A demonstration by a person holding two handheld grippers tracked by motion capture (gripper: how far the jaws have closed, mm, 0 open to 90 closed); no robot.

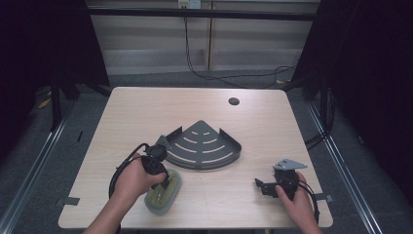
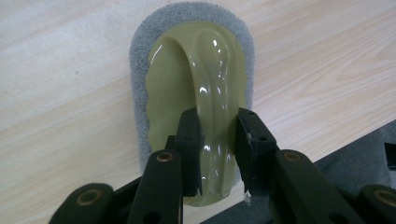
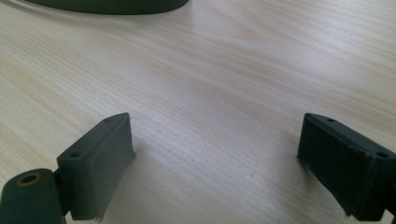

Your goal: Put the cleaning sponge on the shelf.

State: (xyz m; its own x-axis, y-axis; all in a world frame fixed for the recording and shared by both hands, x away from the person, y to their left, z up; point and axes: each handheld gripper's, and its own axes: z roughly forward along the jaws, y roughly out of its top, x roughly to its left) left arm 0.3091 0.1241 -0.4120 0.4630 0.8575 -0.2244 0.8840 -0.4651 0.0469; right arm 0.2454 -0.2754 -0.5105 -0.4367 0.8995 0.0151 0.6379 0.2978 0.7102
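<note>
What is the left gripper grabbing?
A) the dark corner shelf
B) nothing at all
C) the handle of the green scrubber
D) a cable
C: in the left gripper view, the left gripper has its two black jaws standing on either side of the glossy green handle of the scrubber, whose grey sponge base lies flat on the table; the corner shelf sits apart from it.
</note>
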